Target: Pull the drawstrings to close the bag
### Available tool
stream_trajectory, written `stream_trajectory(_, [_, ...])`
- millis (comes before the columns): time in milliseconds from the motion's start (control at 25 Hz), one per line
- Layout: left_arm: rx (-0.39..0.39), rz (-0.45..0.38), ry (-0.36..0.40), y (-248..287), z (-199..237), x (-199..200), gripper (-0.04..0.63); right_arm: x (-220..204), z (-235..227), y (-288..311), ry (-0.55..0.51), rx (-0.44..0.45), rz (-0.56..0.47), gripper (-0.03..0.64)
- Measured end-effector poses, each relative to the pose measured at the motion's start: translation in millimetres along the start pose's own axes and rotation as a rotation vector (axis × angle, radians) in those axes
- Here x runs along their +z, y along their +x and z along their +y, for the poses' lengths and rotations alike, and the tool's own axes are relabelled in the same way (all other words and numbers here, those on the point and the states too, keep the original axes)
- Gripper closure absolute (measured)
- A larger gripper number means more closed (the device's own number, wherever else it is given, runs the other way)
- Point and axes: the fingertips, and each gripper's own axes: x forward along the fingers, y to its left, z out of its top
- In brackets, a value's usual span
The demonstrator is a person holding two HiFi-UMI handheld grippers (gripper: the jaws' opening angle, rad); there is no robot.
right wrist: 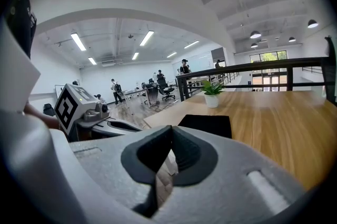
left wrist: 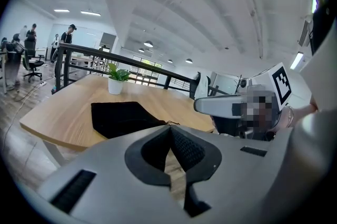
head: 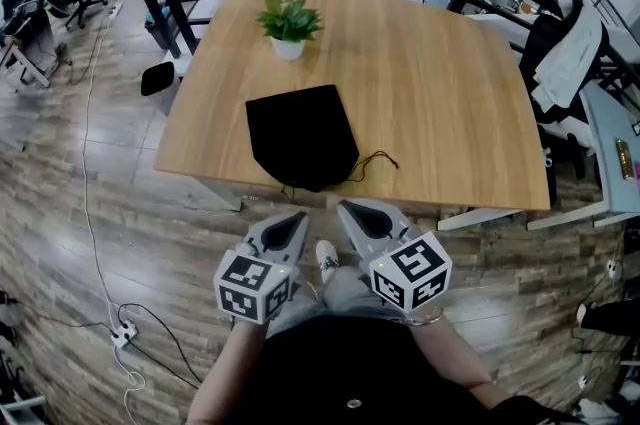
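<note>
left hand-held gripper (head: 297, 218), right hand-held gripper (head: 346, 207), closed

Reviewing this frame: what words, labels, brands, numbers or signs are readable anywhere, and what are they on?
None: no readable text in any view.
Square markers on the left gripper and right gripper: black-and-white patterns only, no letters or digits.
The black bag and white plant pot: no label or print shows.

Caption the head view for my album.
Left claw and right claw, both shut, short of a table bearing a bag and plant.
</note>
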Motion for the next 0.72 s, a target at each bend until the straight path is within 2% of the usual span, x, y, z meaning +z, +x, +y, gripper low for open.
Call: stream_trajectory(720, [0.003, 0.004, -0.034, 4, 10, 1, 0.58, -7, -6, 2, -0.011, 0.0, 0.033, 0.62])
